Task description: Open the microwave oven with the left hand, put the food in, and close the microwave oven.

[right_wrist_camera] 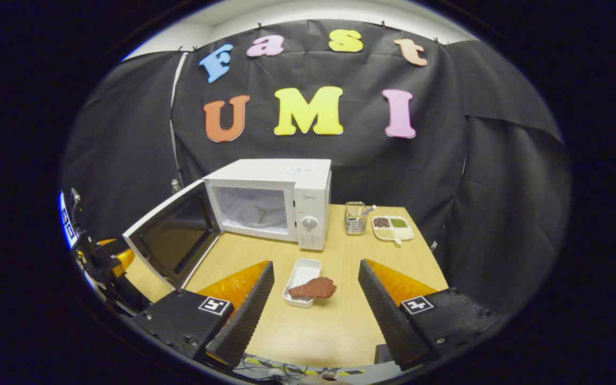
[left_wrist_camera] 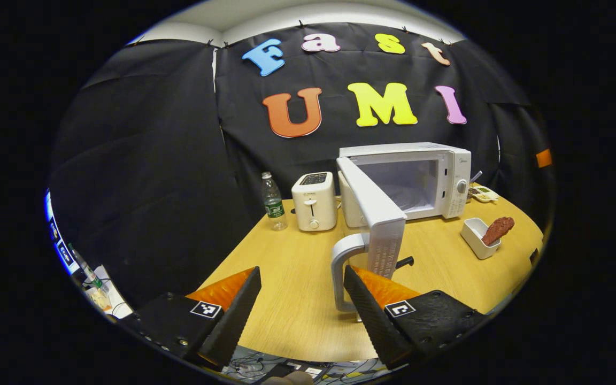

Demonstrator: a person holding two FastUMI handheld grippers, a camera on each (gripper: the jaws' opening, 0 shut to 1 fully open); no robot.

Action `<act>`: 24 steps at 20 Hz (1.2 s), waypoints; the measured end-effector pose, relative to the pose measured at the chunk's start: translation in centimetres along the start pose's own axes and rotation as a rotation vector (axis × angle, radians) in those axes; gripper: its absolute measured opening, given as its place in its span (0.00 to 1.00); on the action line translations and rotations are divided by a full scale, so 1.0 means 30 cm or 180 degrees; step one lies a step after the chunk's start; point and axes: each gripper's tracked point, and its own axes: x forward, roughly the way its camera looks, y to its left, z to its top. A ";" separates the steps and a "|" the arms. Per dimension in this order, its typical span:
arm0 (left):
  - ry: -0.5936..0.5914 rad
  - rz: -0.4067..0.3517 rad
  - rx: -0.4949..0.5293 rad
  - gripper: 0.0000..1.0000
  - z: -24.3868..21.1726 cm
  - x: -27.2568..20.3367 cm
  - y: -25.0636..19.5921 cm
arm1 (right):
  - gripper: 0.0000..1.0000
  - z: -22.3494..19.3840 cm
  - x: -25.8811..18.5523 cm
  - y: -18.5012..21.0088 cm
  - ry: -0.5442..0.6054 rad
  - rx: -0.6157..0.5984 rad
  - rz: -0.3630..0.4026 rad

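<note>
The white microwave stands at the back of the wooden table with its door swung wide toward me and the cavity showing. My left gripper is open; the door's grey handle sits just by its right finger, not clamped. A reddish-brown piece of food rests across the rim of a small white tray in front of the microwave. My right gripper hovers open just short of the tray, its fingers either side of it. The open door reaches out to the left there.
A white toaster and a water bottle stand left of the microwave. A metal holder and a divided dish sit to its right. Black cloth walls surround the table, and cables lie below its near edge.
</note>
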 end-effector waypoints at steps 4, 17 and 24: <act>0.0009 0.0059 -0.0028 0.95 0.024 -0.079 0.024 | 1.00 -0.144 0.186 -0.037 0.0395 0.0444 0.0207; -0.0076 0.0256 -0.0392 0.95 0.423 -0.216 -0.207 | 0.28 -0.368 0.557 -0.034 0.1495 0.1550 0.1111; -0.0102 0.0537 -0.0541 0.95 0.481 -0.261 -0.190 | 0.14 -0.265 0.562 -0.030 0.1440 0.1266 0.1356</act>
